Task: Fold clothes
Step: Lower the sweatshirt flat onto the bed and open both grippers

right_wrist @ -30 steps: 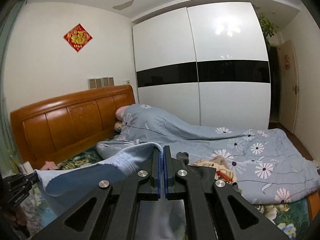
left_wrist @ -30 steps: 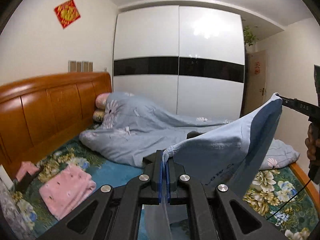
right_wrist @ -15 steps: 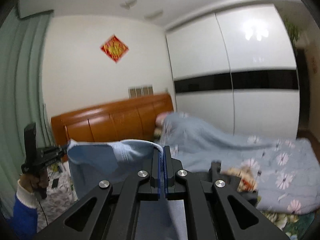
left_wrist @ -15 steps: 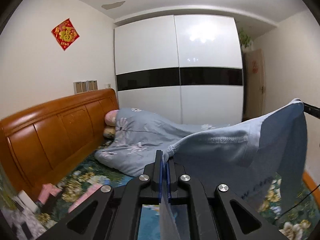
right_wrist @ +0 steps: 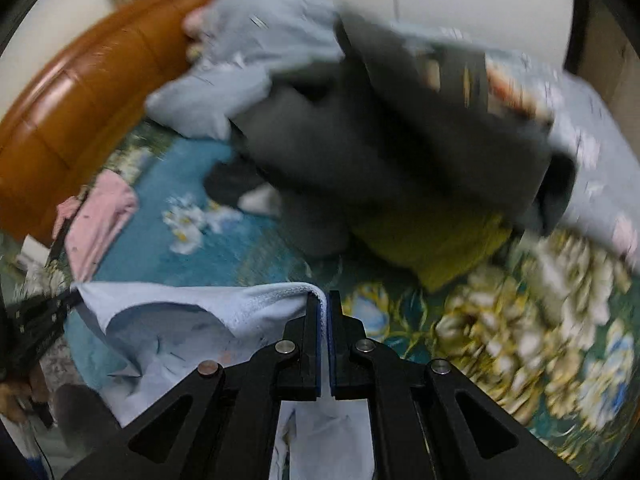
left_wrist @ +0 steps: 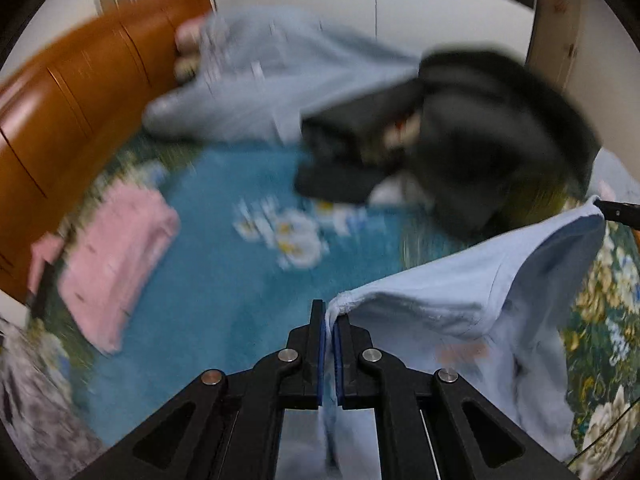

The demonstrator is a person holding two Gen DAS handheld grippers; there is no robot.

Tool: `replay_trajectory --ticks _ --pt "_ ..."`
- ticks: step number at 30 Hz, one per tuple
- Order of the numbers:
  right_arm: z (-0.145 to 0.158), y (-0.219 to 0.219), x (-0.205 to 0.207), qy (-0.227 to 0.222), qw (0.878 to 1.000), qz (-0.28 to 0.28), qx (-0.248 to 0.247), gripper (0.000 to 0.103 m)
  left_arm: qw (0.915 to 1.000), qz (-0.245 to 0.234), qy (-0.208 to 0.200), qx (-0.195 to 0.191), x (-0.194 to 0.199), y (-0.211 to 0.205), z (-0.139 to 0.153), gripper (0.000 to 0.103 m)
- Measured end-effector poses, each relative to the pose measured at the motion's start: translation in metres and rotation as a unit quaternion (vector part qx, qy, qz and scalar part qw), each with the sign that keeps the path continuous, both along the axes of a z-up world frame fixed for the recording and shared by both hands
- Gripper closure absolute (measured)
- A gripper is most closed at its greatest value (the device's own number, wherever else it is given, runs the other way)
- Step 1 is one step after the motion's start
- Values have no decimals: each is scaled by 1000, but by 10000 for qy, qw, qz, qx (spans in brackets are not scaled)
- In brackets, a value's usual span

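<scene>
In your left wrist view, the orange-brown wooden headboard (left_wrist: pixel 80 92) curves along the edge from nine to eleven o'clock. Below it, near eight o'clock, a folded pink garment (left_wrist: pixel 116 264) lies on the teal floral bedspread (left_wrist: pixel 224 264). At the centre bottom your left gripper (left_wrist: pixel 328 320) has its blue-padded jaws pressed together on one edge of the pale blue cotton garment (left_wrist: pixel 460 300). That cloth stretches from the jaws toward three o'clock, where your right gripper's black tip (left_wrist: pixel 618 213) holds its far corner; the rest hangs down toward five o'clock. Above, from twelve to two o'clock, a blurred heap of dark grey clothing (left_wrist: pixel 480 132) sits on the bed, with a light blue flowered duvet (left_wrist: pixel 272 80) bunched behind it toward eleven o'clock.

In your right wrist view, the left gripper (right_wrist: pixel 40 320) shows as a black frame at nine o'clock, clamped on the garment's corner, with your hand (right_wrist: pixel 18 396) just below it at eight o'clock. The pale blue garment (right_wrist: pixel 180 320) runs from there to the centre bottom, where your right gripper (right_wrist: pixel 327 312) is clamped shut on the hemmed edge, with cloth trailing down between the jaws. Past the tips lie the dark grey heap (right_wrist: pixel 380 140) around twelve o'clock and a mustard-yellow piece of fabric (right_wrist: pixel 432 244) beneath it. Large cream flowers on the bedspread (right_wrist: pixel 540 320) fill three to four o'clock. Both views are motion-blurred.
</scene>
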State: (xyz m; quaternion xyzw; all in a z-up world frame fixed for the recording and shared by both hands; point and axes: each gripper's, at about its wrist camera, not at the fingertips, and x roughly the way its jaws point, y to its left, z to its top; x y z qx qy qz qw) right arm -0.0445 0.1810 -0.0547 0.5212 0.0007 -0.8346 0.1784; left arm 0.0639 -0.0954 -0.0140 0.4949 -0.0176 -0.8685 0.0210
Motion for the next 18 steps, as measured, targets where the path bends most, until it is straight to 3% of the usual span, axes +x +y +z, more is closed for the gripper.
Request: replay_trajectory --ticks 2,9,15,18 --pt "-22 1 -15 -197 9997 -126 40 101 9999 26 -87 135 -13 -3 -13 98" --pt "-51 -1 -45 -459 9974 -513 204 101 9963 331 -369 701 -67 -24 -55 96" --pt "-77 -13 -61 -458 9953 -749 402 101 9931 599 -738 682 -112 -28 -90 96" --pt "-87 -16 -67 -535 9943 -850 351 101 9894 772 -880 861 -126 -34 -103 93"
